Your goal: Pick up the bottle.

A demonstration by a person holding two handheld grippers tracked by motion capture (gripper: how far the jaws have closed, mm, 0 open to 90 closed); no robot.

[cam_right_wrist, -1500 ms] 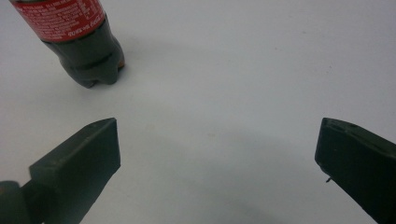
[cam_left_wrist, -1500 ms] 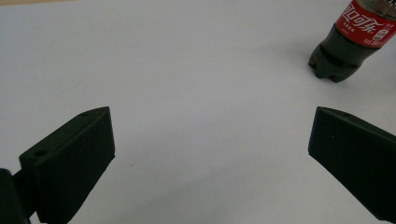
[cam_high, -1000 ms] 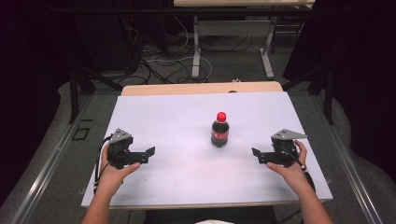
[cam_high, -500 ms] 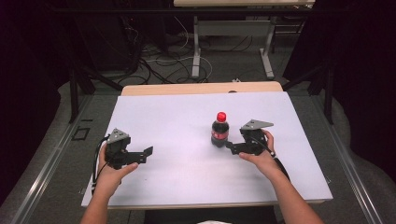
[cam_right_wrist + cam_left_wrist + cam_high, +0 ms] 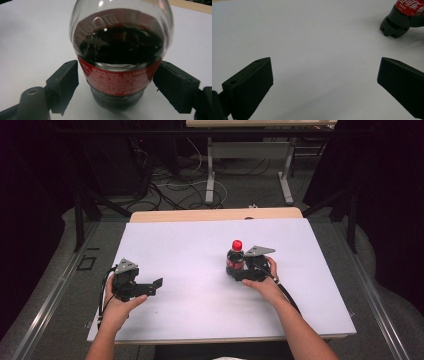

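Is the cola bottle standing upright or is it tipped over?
Upright. The cola bottle stands on its base on the white table, red cap on top.

High view: looks from up high, forward and down on the whole white table (image 5: pixel 200 245), far off.
Left gripper view: sits low by the table top, looks across it; the bottle (image 5: pixel 402 17) is far, in the top right corner.
Right gripper view: very close to the bottle (image 5: pixel 120 62), looks straight at it.
Shared: all three see the bottle (image 5: pixel 235 257) and the table.
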